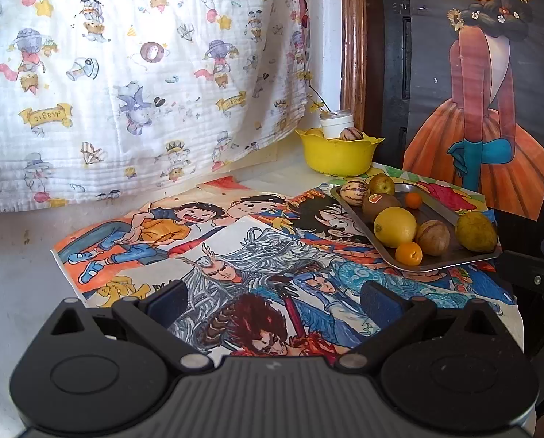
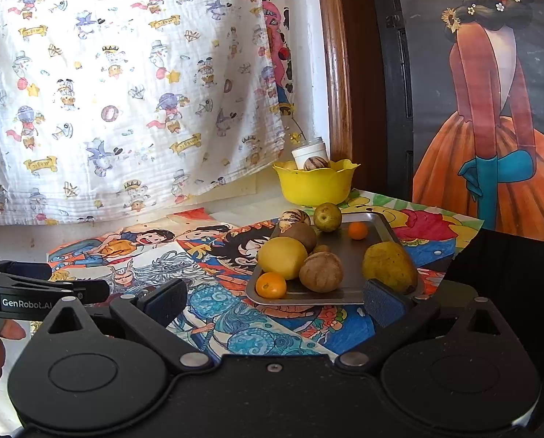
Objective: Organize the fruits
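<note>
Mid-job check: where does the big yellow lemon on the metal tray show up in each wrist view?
Left wrist: the lemon lies right of centre, on the metal tray's near-left part.
Right wrist: the lemon sits at centre, above the small orange at the tray's near-left corner.
Shared landmark: the yellow bowl behind the tray.

right tongs [image 2: 275,301] agape near fruit tray [image 2: 383,228].
</note>
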`<action>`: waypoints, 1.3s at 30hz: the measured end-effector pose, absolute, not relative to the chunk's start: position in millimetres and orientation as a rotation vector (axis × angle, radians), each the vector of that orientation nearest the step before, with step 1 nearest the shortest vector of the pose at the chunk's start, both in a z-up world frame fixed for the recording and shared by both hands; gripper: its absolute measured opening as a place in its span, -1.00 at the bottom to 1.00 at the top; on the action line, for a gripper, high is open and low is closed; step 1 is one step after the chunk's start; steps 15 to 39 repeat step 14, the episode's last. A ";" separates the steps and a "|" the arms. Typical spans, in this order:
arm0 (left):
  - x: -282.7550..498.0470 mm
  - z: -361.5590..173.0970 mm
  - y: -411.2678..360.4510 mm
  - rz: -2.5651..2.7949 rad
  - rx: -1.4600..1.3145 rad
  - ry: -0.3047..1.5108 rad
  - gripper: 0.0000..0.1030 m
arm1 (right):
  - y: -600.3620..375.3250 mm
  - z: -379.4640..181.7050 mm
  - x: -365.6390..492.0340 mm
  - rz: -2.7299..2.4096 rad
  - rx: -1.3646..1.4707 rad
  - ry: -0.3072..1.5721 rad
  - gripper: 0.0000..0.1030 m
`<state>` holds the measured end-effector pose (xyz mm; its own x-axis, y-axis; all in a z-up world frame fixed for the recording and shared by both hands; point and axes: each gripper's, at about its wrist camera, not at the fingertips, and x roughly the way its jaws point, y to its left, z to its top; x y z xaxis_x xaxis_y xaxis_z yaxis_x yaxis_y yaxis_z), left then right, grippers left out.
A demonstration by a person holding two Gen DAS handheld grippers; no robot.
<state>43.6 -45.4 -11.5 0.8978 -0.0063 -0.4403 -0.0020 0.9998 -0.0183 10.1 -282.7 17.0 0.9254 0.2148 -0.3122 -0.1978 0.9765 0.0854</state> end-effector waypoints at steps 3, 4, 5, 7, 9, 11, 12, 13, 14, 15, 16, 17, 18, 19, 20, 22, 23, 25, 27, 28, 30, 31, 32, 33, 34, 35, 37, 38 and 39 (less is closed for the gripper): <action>44.1 -10.9 -46.0 -0.011 -0.014 0.465 0.99 | -281.9 15.9 11.5 0.215 0.050 0.329 0.99; 44.0 -10.9 -46.9 -0.020 -0.009 0.468 0.99 | -281.8 15.1 12.6 0.216 0.049 0.332 0.99; 43.7 -11.2 -48.0 -0.029 -0.005 0.469 0.99 | -281.6 14.5 13.8 0.217 0.049 0.335 0.99; 43.3 -12.1 -49.3 -0.035 -0.002 0.464 0.99 | -280.6 13.0 16.4 0.220 0.048 0.341 0.99; 43.8 -13.4 -50.3 -0.039 0.007 0.460 0.99 | -279.8 11.5 18.8 0.221 0.047 0.346 0.99; 44.9 -14.5 -51.1 -0.042 0.010 0.463 0.99 | -279.6 10.7 21.3 0.223 0.049 0.349 0.99; 45.8 -15.1 -51.0 -0.044 0.009 0.466 0.99 | -279.6 10.3 22.4 0.224 0.051 0.349 0.99; 46.7 -15.8 -50.9 -0.045 0.006 0.470 0.99 | -280.5 10.1 23.8 0.225 0.053 0.348 0.99; 47.6 -16.3 -50.9 -0.046 0.005 0.474 0.99 | -280.5 10.0 25.0 0.226 0.055 0.348 0.99; 47.6 -16.3 -50.9 -0.046 0.005 0.474 0.99 | -280.5 10.0 25.0 0.226 0.055 0.348 0.99; 47.6 -16.3 -50.9 -0.046 0.005 0.474 0.99 | -280.5 10.0 25.0 0.226 0.055 0.348 0.99; 47.6 -16.3 -50.9 -0.046 0.005 0.474 0.99 | -280.5 10.0 25.0 0.226 0.055 0.348 0.99; 47.6 -16.3 -50.9 -0.046 0.005 0.474 0.99 | -280.5 10.0 25.0 0.226 0.055 0.348 0.99; 47.6 -16.3 -50.9 -0.046 0.005 0.474 0.99 | -280.5 10.0 25.0 0.226 0.055 0.348 0.99; 47.6 -16.3 -50.9 -0.046 0.005 0.474 0.99 | -280.5 10.0 25.0 0.226 0.055 0.348 0.99; 47.6 -16.3 -50.9 -0.046 0.005 0.474 0.99 | -280.5 10.0 25.0 0.226 0.055 0.348 0.99; 47.6 -16.3 -50.9 -0.046 0.005 0.474 0.99 | -280.5 10.0 25.0 0.226 0.055 0.348 0.99; 47.6 -16.3 -50.9 -0.046 0.005 0.474 0.99 | -280.5 10.0 25.0 0.226 0.055 0.348 0.99; 47.6 -16.3 -50.9 -0.046 0.005 0.474 0.99 | -280.5 10.0 25.0 0.226 0.055 0.348 0.99; 47.6 -16.3 -50.9 -0.046 0.005 0.474 0.99 | -280.5 10.0 25.0 0.226 0.055 0.348 0.99; 47.6 -16.3 -50.9 -0.046 0.005 0.474 0.99 | -280.5 10.0 25.0 0.226 0.055 0.348 0.99; 47.6 -16.3 -50.9 -0.046 0.005 0.474 0.99 | -280.5 10.0 25.0 0.226 0.055 0.348 0.99; 47.6 -16.3 -50.9 -0.046 0.005 0.474 0.99 | -280.5 10.0 25.0 0.226 0.055 0.348 0.99; 47.6 -16.3 -50.9 -0.046 0.005 0.474 0.99 | -280.5 10.0 25.0 0.226 0.055 0.348 0.99; 47.6 -16.3 -50.9 -0.046 0.005 0.474 0.99 | -280.5 10.0 25.0 0.226 0.055 0.348 0.99; 47.6 -16.3 -50.9 -0.046 0.005 0.474 0.99 | -280.5 10.0 25.0 0.226 0.055 0.348 0.99; 47.6 -16.3 -50.9 -0.046 0.005 0.474 0.99 | -280.5 10.0 25.0 0.226 0.055 0.348 0.99; 47.6 -16.3 -50.9 -0.046 0.005 0.474 0.99 | -280.5 10.0 25.0 0.226 0.055 0.348 0.99; 47.6 -16.3 -50.9 -0.046 0.005 0.474 0.99 | -280.5 10.0 25.0 0.226 0.055 0.348 0.99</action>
